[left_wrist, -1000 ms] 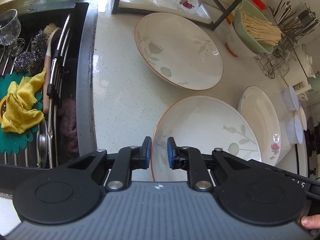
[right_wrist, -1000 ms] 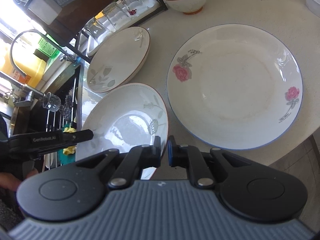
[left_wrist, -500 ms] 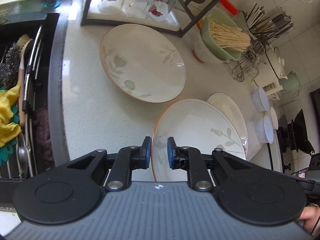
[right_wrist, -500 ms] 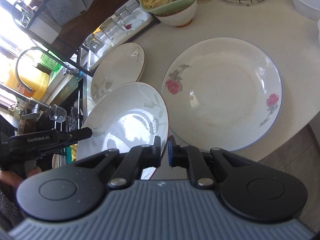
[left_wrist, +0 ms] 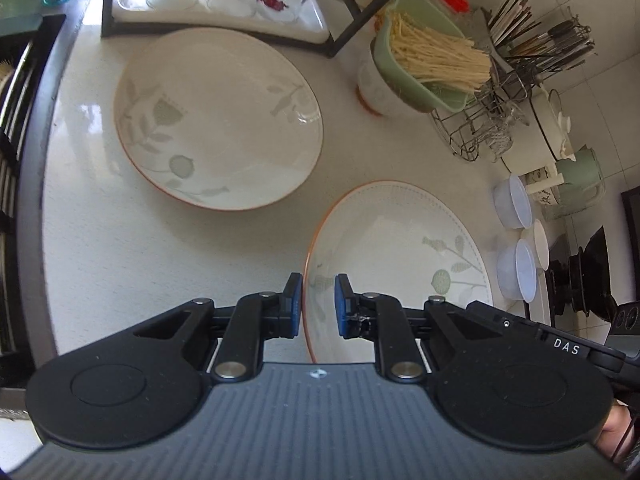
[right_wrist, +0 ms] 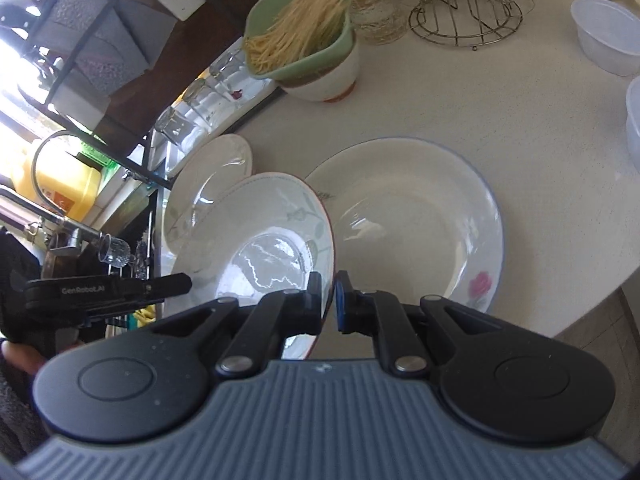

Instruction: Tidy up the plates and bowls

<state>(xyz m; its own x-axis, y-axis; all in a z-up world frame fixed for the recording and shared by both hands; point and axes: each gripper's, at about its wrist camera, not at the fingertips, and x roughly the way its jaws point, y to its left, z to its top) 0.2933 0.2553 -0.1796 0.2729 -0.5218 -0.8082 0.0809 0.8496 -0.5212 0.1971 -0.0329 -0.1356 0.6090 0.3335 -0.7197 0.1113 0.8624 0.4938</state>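
Left of centre on the pale countertop (left_wrist: 120, 240), a leaf-patterned plate (left_wrist: 218, 118) lies flat below the glass tray. Beside it, a second leaf plate (left_wrist: 400, 264) is held tilted off the counter, its orange rim clamped at one edge by the left gripper (left_wrist: 317, 305) and at the opposite edge by the right gripper (right_wrist: 328, 300). Farthest right, partly beneath the raised plate, the rose plate (right_wrist: 416, 224) rests near the counter edge.
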